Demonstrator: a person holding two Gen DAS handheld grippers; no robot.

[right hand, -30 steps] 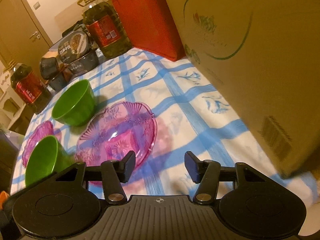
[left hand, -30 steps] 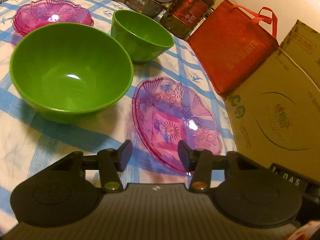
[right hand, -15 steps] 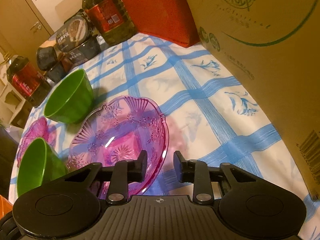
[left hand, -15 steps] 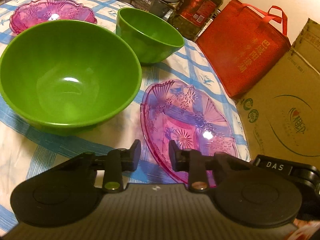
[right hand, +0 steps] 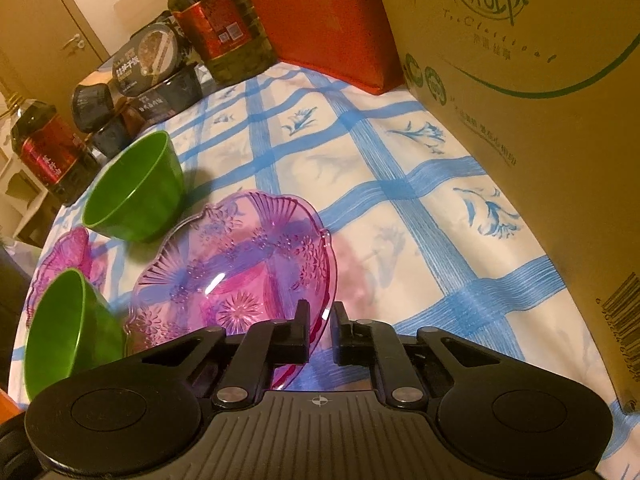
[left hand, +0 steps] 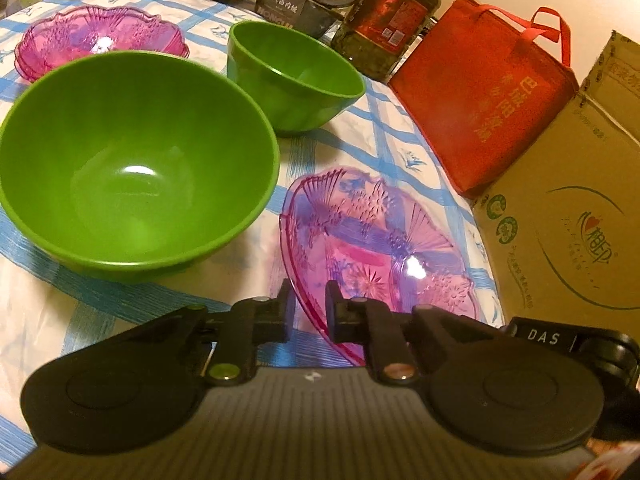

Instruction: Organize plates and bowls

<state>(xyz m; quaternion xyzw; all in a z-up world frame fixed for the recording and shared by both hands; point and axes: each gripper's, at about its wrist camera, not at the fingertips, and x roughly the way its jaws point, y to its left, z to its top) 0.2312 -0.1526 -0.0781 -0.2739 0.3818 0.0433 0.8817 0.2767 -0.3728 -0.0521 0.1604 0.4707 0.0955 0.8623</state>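
Pink plate [left hand: 384, 236], clear patterned plastic, near edge of checked tablecloth [left hand: 132, 292], low and right of centre in the left wrist view; rim pinched from two sides. Left to right in that view: second pink plate [left hand: 96, 38] far left at the back; large green bowl [left hand: 136, 168] in front of it, upright; small green bowl [left hand: 296, 76] behind and to the right, apart from the large one; dark food boxes [left hand: 296, 4] and oil bottle [left hand: 388, 20] along the back; red bag [left hand: 488, 92] leaning by the bottle; cardboard box [left hand: 568, 224] far right. Left gripper [left hand: 309, 312] clamped on the near left rim of the pink plate, jaws just drawn together with the rim between them. Right wrist view, left to right: oil bottle [right hand: 44, 148] off the far left edge; large green bowl [right hand: 60, 328] low left; second pink plate [right hand: 68, 256] behind it; small green bowl [right hand: 136, 188]; pink plate [right hand: 240, 272] at centre; cardboard box [right hand: 540, 120] filling the right side. Right gripper [right hand: 322, 332] clamped on the right rim of the pink plate, jaws just drawn together on it. Whether plate lifted or resting on cloth: cannot tell.
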